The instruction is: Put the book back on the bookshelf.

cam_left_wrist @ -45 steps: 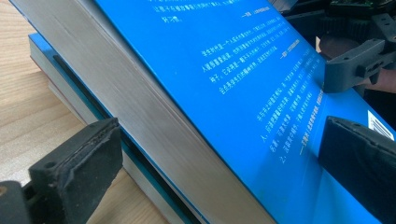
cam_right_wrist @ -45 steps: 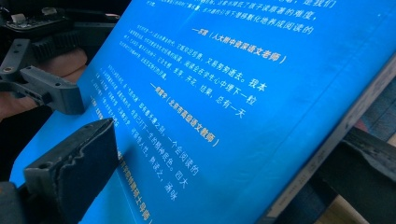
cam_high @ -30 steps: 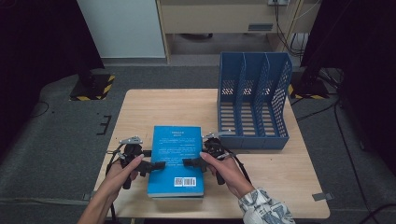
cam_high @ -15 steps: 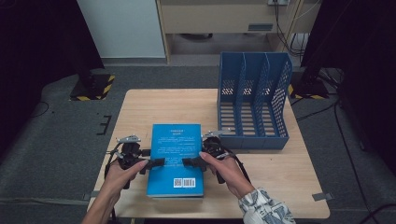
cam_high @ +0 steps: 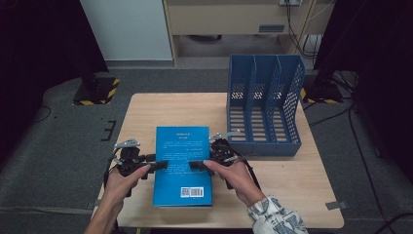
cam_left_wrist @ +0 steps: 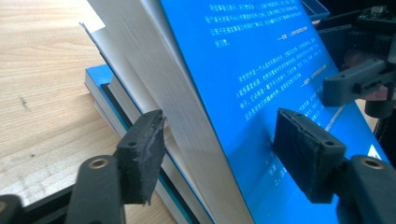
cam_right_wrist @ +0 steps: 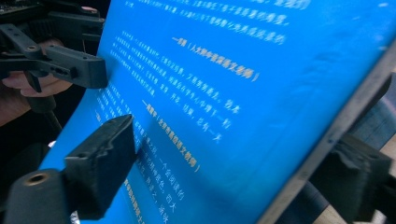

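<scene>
A blue book [cam_high: 183, 161] with white print lies lengthwise near the table's front edge. My left gripper [cam_high: 160, 165] holds its left edge and my right gripper [cam_high: 197, 165] its right edge. In the left gripper view the book [cam_left_wrist: 243, 70] is tilted up off a second blue book [cam_left_wrist: 100, 81] beneath it. There my left gripper [cam_left_wrist: 219, 154] has one jaw under the pages and one on the cover. In the right gripper view my right gripper [cam_right_wrist: 233, 168] clamps the cover [cam_right_wrist: 224, 79] from above and below, with the left gripper [cam_right_wrist: 74, 70] opposite.
A blue mesh file rack [cam_high: 265, 102] with three slots stands at the table's back right, just beyond the right hand. The wooden table [cam_high: 146, 112] is bare at the back left. Dark floor and cables surround it.
Both grippers' jaws have slid a little farther in over the book's side edges. The book itself has barely shifted.
</scene>
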`<state>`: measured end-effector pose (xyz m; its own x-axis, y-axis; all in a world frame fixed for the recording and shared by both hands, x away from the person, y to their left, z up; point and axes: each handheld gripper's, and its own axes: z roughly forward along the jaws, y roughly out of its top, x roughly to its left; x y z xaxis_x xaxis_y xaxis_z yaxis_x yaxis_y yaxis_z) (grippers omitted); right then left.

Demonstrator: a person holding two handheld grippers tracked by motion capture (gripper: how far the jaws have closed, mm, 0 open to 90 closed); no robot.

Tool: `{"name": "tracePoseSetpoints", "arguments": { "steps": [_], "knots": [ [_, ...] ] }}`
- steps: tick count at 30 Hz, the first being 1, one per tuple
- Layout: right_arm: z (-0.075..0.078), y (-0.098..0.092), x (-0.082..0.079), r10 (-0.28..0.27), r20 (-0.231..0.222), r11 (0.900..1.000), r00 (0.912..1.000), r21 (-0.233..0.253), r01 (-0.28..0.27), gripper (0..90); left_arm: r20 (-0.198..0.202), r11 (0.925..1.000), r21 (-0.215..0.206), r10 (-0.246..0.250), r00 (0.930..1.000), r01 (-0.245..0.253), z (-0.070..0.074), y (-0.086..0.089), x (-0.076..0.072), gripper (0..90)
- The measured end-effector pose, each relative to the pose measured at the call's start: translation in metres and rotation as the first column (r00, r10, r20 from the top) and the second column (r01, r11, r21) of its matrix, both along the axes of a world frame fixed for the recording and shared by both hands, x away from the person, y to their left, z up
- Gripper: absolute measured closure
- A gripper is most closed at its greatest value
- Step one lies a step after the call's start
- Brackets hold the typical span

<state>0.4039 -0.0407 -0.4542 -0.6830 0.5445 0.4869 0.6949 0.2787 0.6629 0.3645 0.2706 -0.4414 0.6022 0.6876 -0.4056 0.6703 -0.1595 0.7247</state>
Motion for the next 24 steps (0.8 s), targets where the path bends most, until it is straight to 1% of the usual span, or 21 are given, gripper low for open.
{"name": "tracePoseSetpoints", "arguments": {
  "steps": [1, 9, 13, 14, 15, 18, 24],
  "knots": [
    [0.005, 0.0, 0.001, 0.003, 0.001, 1.0, 1.0, -0.001, -0.003, 16.8, 0.0, 1.0, 0.003, 0.001, 1.0, -0.001, 0.002, 0.0, -0.001, 35.3],
    [0.014, 0.0, 0.005, -0.006, -0.002, 1.0, 1.0, 0.006, 0.006, 21.6, 0.011, 0.9999, 0.013, 0.009, 0.9999, -0.009, 0.011, 0.004, 0.0, 38.7],
    [0.018, -0.001, 0.008, -0.007, -0.012, 1.0, 0.9999, 0.017, 0.007, 24.7, 0.012, 0.9999, 0.0, 0.014, 0.9998, -0.014, 0.014, 0.007, 0.001, 41.6],
    [0.019, -0.001, 0.009, -0.003, -0.008, 1.0, 1.0, 0.019, 0.003, 25.6, 0.012, 0.9999, -0.003, 0.016, 0.9998, -0.015, 0.015, 0.007, 0.001, 42.3],
    [0.021, -0.002, 0.009, -0.005, -0.013, 1.0, 0.9999, 0.031, 0.005, 27.4, 0.014, 0.9999, -0.002, 0.017, 0.9998, -0.017, 0.016, 0.007, 0.001, 43.2],
    [0.023, -0.003, 0.01, -0.002, -0.01, 0.999, 1.0, 0.042, 0.003, 29.3, 0.02, 0.9998, 0.01, 0.016, 0.9997, -0.016, 0.019, 0.007, 0.001, 43.7],
    [0.027, -0.002, 0.01, 0.003, -0.001, 0.999, 1.0, 0.042, -0.002, 30.2, 0.025, 0.9996, 0.027, 0.01, 0.9996, -0.011, 0.025, 0.008, 0.001, 44.4]
  ]
}}
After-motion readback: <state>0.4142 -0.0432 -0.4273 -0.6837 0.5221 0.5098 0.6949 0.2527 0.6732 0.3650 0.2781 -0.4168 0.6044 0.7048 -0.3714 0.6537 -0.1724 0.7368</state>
